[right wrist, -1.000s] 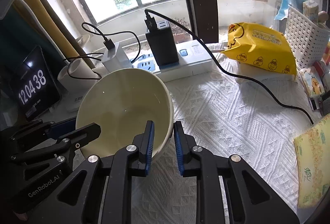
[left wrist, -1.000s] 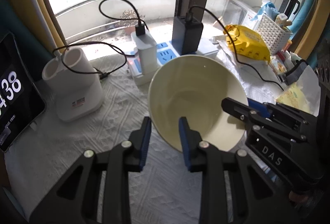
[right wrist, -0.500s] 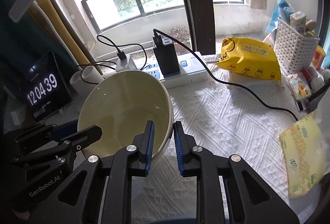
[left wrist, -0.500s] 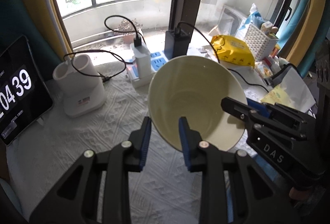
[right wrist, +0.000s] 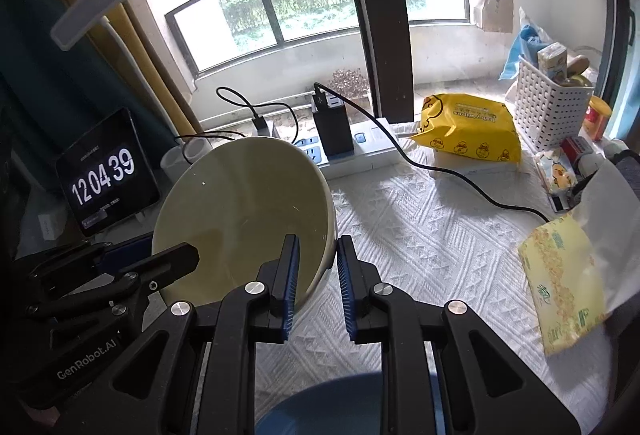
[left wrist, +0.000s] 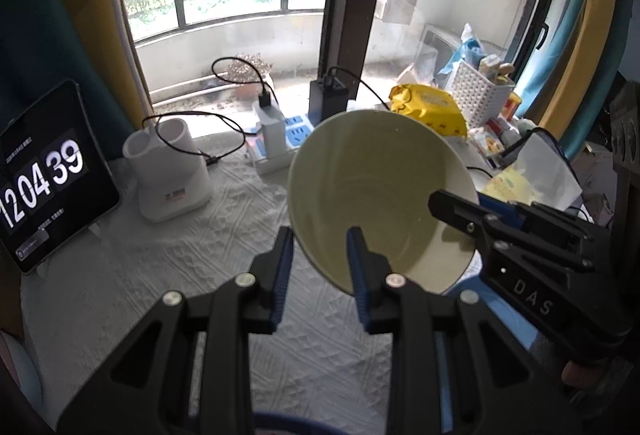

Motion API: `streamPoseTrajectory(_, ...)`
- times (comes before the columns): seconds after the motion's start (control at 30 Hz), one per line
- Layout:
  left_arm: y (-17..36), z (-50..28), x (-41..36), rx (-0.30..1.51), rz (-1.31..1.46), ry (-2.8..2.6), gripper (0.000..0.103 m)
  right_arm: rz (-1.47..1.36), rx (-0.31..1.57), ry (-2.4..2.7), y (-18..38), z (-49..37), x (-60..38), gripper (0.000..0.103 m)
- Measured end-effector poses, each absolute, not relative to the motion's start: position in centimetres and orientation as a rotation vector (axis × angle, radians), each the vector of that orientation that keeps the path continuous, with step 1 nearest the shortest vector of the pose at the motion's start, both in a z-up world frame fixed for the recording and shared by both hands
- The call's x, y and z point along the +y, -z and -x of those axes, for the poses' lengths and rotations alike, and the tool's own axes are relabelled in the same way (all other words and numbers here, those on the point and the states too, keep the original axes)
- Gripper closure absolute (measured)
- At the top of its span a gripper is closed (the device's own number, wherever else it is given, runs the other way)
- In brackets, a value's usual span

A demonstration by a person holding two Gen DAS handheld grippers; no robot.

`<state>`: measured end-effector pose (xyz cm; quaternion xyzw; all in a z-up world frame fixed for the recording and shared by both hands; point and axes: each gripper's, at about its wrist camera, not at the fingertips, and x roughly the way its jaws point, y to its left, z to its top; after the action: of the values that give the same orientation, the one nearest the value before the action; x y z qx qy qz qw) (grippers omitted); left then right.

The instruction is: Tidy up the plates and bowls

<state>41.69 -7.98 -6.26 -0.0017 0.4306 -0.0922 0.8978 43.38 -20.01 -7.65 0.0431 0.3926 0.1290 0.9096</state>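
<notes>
A cream bowl (left wrist: 380, 187) hangs tilted above the white tablecloth (left wrist: 160, 275), held by its rim from two sides. My left gripper (left wrist: 320, 259) is shut on the near left rim, one blue pad inside the bowl and one outside. My right gripper (right wrist: 318, 267) is shut on the opposite rim of the same bowl (right wrist: 240, 219). Each gripper also shows in the other's view, reaching into the bowl from the side. A blue dish (right wrist: 332, 407) lies on the cloth below the grippers, only its far edge showing.
At the back of the table stand a tablet clock (left wrist: 44, 171), a white double-cup appliance (left wrist: 168, 171), a power strip with chargers and cables (right wrist: 348, 151), a yellow wipes pack (right wrist: 468, 127) and a white basket (right wrist: 548, 111). A yellow tissue pack (right wrist: 564, 275) lies at the right.
Both grippers have risen and drawn back with the bowl held between them. The table looks farther away, and the blue dish has come into view at the bottom.
</notes>
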Motion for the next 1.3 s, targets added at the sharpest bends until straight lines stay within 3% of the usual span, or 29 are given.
streamPoseTrajectory(1.3,3.6,-30.7,-2.6,0.800,0.032,0.188,0.075,-0.047,0.743,-0.300,4.6,-33.0,-14.8,0.082)
